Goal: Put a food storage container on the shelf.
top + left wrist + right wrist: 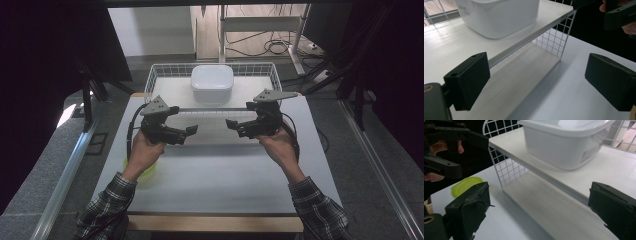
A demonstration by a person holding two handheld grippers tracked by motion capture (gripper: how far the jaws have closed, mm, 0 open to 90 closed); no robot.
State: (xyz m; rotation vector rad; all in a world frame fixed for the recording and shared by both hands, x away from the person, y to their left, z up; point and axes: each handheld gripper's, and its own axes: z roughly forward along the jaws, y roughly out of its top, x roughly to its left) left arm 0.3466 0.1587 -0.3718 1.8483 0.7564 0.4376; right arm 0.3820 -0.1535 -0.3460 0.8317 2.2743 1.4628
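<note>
A white plastic tub [212, 83] [499, 15] [564, 142] stands on the upper board of a white wire shelf rack [160, 71] [554, 40] [506, 167] at the table's far side. My left gripper [192, 131] [536, 82] hovers open in front of the rack's left half, nothing between its jaws. My right gripper [230, 124] [536, 212] is open too, facing the left one in front of the rack's right half, empty. A lime-green lid [148, 171] [465, 185] lies on the table under my left forearm.
The white table top [220, 175] stretches toward me with free room in the middle. The rack's lower level [521, 75] [554, 207] is a bare board. Dark curtains stand at both sides; a metal frame and cables are on the floor behind.
</note>
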